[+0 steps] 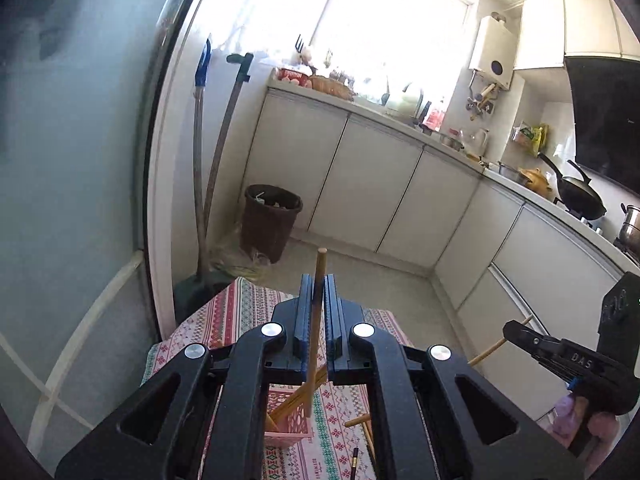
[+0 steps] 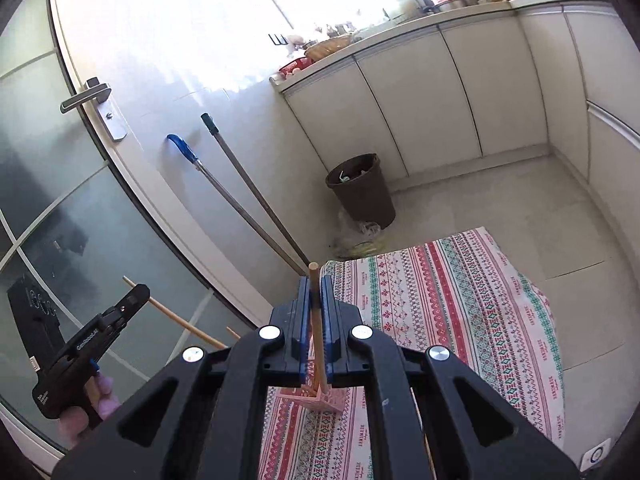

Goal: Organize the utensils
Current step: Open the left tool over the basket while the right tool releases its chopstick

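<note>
Both grippers are clamped on a chopstick each; my left gripper (image 1: 319, 292) pinches one chopstick (image 1: 319, 280) upright, right gripper (image 2: 315, 292) grips another chopstick (image 2: 315, 304); both hang over the pink basket (image 1: 289, 412) on my patterned tablecloth (image 2: 460, 312), more sticks already inside it.

In the lower middle of each wrist view, the gripper body hides most of the pink basket (image 1: 289, 420) and the lower chopstick (image 2: 319, 344) ends.

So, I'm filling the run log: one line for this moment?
left gripper: shut on chopstick | right gripper: shut on chopstick | pink basket: below
</note>
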Demonstrator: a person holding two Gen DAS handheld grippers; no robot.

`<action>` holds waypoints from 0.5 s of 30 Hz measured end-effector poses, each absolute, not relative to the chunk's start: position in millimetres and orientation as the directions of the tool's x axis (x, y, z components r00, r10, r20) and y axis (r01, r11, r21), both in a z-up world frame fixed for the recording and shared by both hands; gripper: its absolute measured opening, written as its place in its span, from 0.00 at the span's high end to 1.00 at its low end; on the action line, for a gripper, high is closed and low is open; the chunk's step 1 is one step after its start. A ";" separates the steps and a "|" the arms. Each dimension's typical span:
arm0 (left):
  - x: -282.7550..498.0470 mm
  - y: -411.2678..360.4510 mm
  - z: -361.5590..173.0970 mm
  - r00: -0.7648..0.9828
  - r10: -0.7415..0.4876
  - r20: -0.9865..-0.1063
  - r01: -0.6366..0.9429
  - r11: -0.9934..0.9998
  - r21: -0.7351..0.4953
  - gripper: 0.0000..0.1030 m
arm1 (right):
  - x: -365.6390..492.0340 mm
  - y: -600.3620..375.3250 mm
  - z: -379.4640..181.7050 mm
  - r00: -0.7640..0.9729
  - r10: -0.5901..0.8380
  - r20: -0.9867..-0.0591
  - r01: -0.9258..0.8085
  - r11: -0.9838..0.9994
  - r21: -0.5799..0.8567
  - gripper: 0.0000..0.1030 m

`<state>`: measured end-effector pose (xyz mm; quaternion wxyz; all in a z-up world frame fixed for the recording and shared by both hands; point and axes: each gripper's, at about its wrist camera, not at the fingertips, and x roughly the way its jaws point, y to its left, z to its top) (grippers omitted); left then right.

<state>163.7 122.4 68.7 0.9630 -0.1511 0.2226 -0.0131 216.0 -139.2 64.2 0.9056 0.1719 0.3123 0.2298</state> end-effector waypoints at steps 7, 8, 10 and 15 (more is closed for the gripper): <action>166.5 162.0 47.1 0.869 -0.005 -0.496 -0.195 0.915 -0.352 0.82 | 223.8 -123.2 58.6 0.685 0.533 -0.496 -0.310 0.830 0.463 0.95; 160.2 166.7 51.3 0.875 0.003 -0.484 -0.203 0.910 -0.361 0.82 | 224.4 -121.5 58.1 0.685 0.534 -0.496 -0.309 0.829 0.466 0.95; 147.2 173.3 56.8 0.884 0.024 -0.466 -0.221 0.901 -0.372 0.80 | 225.9 -115.7 56.3 0.687 0.532 -0.495 -0.304 0.829 0.469 0.95; 133.1 177.5 52.7 0.873 0.051 -0.485 -0.246 0.905 -0.347 0.76 | 232.7 -95.2 47.2 0.686 0.522 -0.507 -0.302 0.838 0.454 0.95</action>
